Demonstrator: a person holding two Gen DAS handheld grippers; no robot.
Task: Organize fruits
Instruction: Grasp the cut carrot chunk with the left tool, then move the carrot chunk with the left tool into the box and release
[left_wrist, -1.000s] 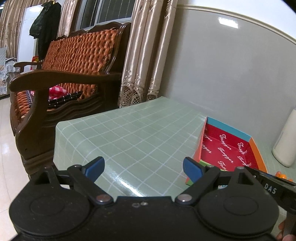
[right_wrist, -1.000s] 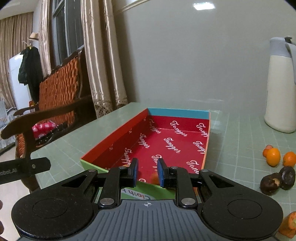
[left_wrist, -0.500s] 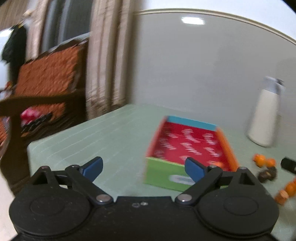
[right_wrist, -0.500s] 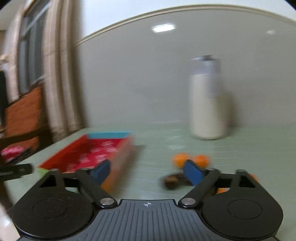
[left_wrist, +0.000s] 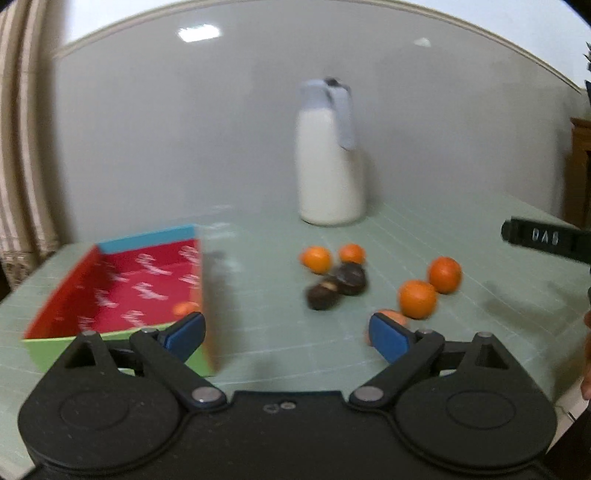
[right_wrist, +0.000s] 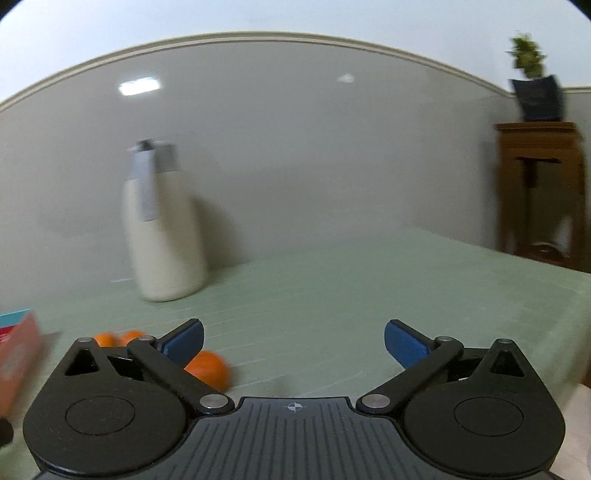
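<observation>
Several small oranges (left_wrist: 417, 298) and two dark brown fruits (left_wrist: 338, 282) lie loose on the green table (left_wrist: 277, 332). A red-lined box (left_wrist: 122, 284) with green and blue walls sits at the left with one orange (left_wrist: 185, 307) inside. My left gripper (left_wrist: 286, 332) is open and empty, just short of the loose fruit. My right gripper (right_wrist: 293, 341) is open and empty, with an orange (right_wrist: 208, 369) beside its left finger. The box edge (right_wrist: 16, 343) shows at the far left of the right wrist view.
A white thermos jug (left_wrist: 328, 155) stands at the back of the table, also in the right wrist view (right_wrist: 162, 225). A wooden stand (right_wrist: 539, 192) with a plant is beyond the table's right edge. The other gripper's black body (left_wrist: 546, 238) shows at the right.
Both grippers have swung right, from the sofa and box toward the loose fruit and jug. The right gripper has gone from nearly shut over the box to wide open.
</observation>
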